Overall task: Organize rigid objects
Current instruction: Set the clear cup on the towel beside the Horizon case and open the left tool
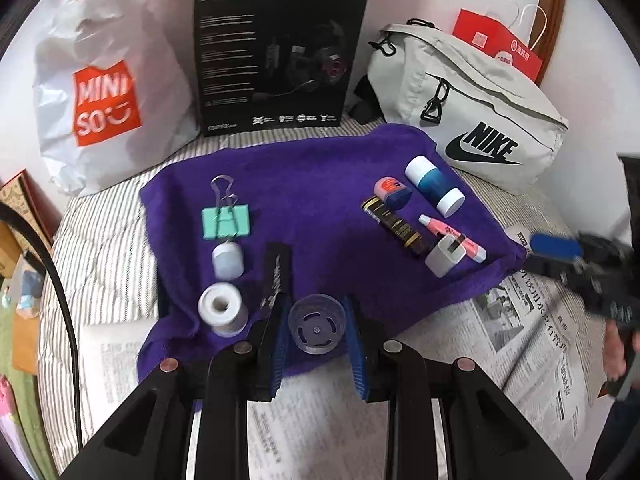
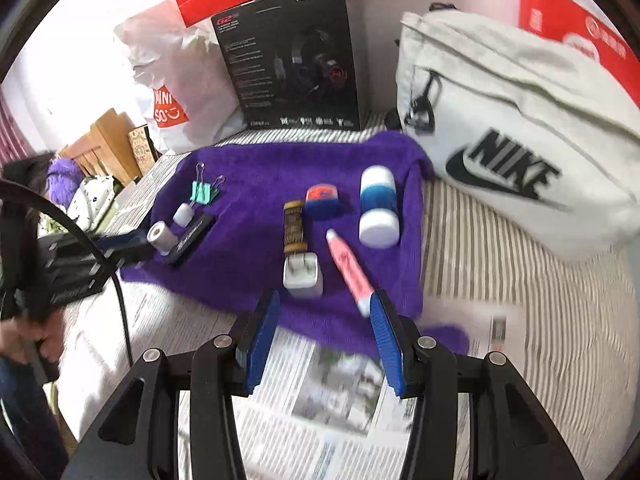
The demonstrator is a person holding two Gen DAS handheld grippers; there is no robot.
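A purple towel holds small objects. On its left lie a mint binder clip, a small grey cap, a white tape roll and a black flat bar. On its right lie a blue-white bottle, an orange-blue sharpener, a dark battery, a pink highlighter and a white plug. My left gripper is shut on a clear plastic cup at the towel's near edge. My right gripper is open and empty, just short of the plug and highlighter.
Newspaper covers the striped bedding in front of the towel. A Miniso bag, a black headset box and a grey Nike pouch stand behind it. The right gripper shows at the right edge of the left wrist view.
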